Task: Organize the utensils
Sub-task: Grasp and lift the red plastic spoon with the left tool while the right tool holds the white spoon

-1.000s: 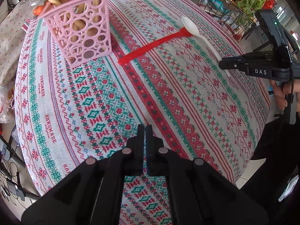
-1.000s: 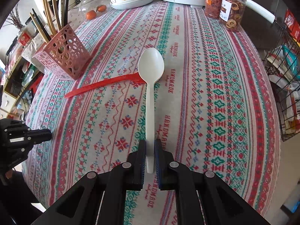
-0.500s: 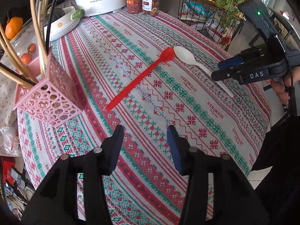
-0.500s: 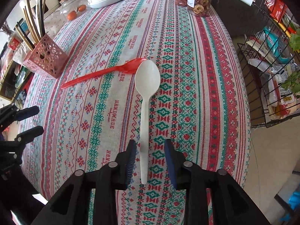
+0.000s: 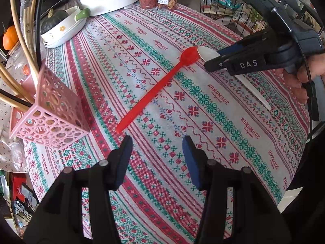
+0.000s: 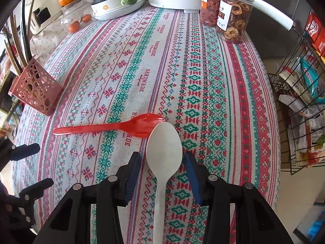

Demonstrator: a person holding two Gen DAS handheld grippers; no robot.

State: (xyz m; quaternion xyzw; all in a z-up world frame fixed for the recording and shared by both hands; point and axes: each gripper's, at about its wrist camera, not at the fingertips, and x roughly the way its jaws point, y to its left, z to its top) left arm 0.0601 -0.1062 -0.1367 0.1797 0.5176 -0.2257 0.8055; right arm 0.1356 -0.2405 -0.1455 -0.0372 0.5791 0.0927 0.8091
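At nine o'clock of my left view the pink holder (image 5: 50,122) stands at the bench's (image 5: 233,142) edge with sticks and long handles already in it. My left tongs (image 5: 156,158) are spread wide and carry nothing, hanging just short of the tail of the red spoon (image 5: 154,93), which lies flat and runs from there up toward one o'clock, its bowl touching the bowl of the white spoon (image 6: 164,150). Over at three o'clock my right tongs (image 6: 162,162) are also parted, holding nothing; in the right view the white spoon lies on the cloth between their pads, bowl toward twelve and handle running back to six beneath them. I judge both spoons are yet to be picked up, so the pickup is the step in hand. Next my left tongs need to drop onto the red handle's end and close, then carry it toward nine o'clock to the holder; my right should pinch at the narrow neck, not the broad bowl.
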